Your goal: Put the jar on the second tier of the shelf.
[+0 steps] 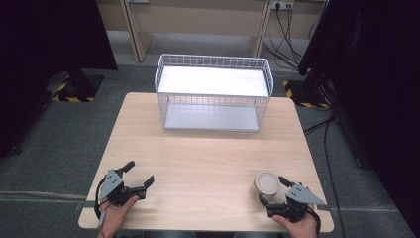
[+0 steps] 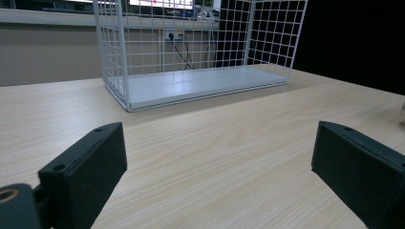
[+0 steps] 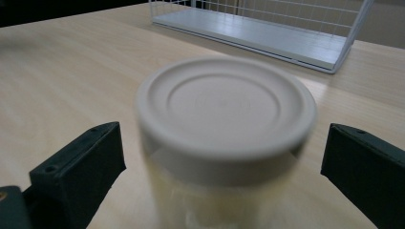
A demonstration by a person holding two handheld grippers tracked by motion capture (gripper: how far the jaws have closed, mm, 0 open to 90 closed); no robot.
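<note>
We judge this to be the approach before a grasp: the right gripper (image 1: 275, 190) is released, its 2 black jaws spread on either side of the jar (image 1: 266, 184) at the near right of the table (image 1: 208, 153), not visibly touching it, and the next move calls for closing squarely on the round wall below the lid (image 3: 225, 107). The left gripper (image 1: 139, 173) is also released, over bare pale woodgrain. The jar is a translucent cylinder with a smooth ridged lid; the white wire basket (image 1: 213, 64) stands well apart at the far edge.
</note>
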